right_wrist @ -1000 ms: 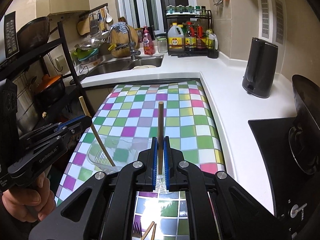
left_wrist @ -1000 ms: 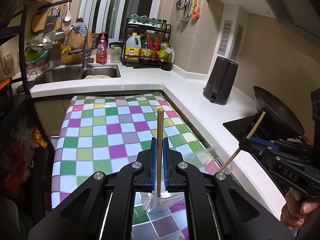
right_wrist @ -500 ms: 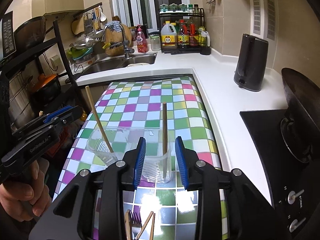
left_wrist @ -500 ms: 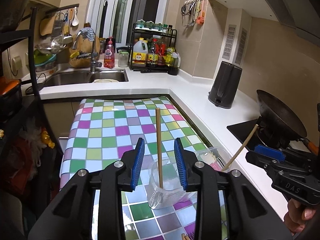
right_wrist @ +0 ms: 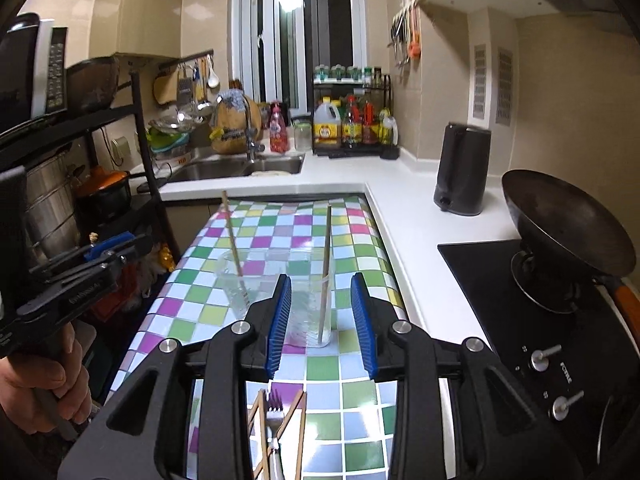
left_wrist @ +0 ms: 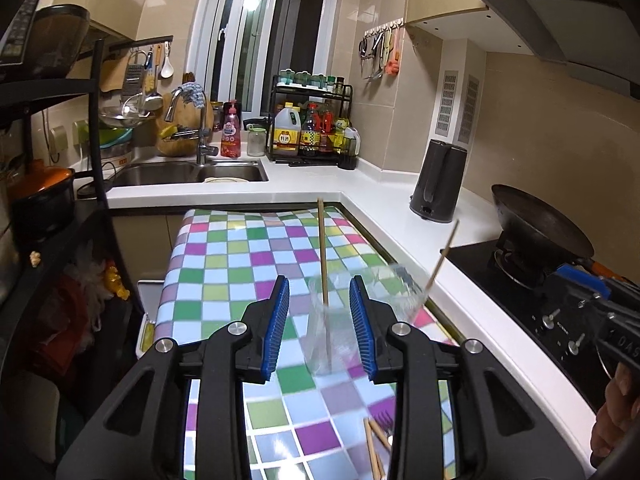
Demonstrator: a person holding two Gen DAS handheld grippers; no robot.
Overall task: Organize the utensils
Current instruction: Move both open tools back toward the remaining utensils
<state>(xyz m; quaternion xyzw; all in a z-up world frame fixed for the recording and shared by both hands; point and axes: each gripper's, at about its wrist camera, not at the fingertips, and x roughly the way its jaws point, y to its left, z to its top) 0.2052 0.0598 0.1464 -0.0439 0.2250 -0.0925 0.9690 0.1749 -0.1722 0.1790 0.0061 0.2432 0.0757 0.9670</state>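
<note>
With both grippers' jaws parted, empty, one chopstick (right_wrist: pixel 325 270) per cup (right_wrist: pixel 310 300), I'd next grab the fork (right_wrist: pixel 274 412) & sticks, frame bottom.

Left tool (left_wrist: pixel 319 324): blue-padded jaws standing apart, gripping nothing, pointing slightly downward. Right tool (right_wrist: pixel 322 322): jaws likewise parted, empty, tilting downward. Left hand (right_wrist: pixel 38 384) and right hand (left_wrist: pixel 614 412): each wrapping its tool's handle.
</note>
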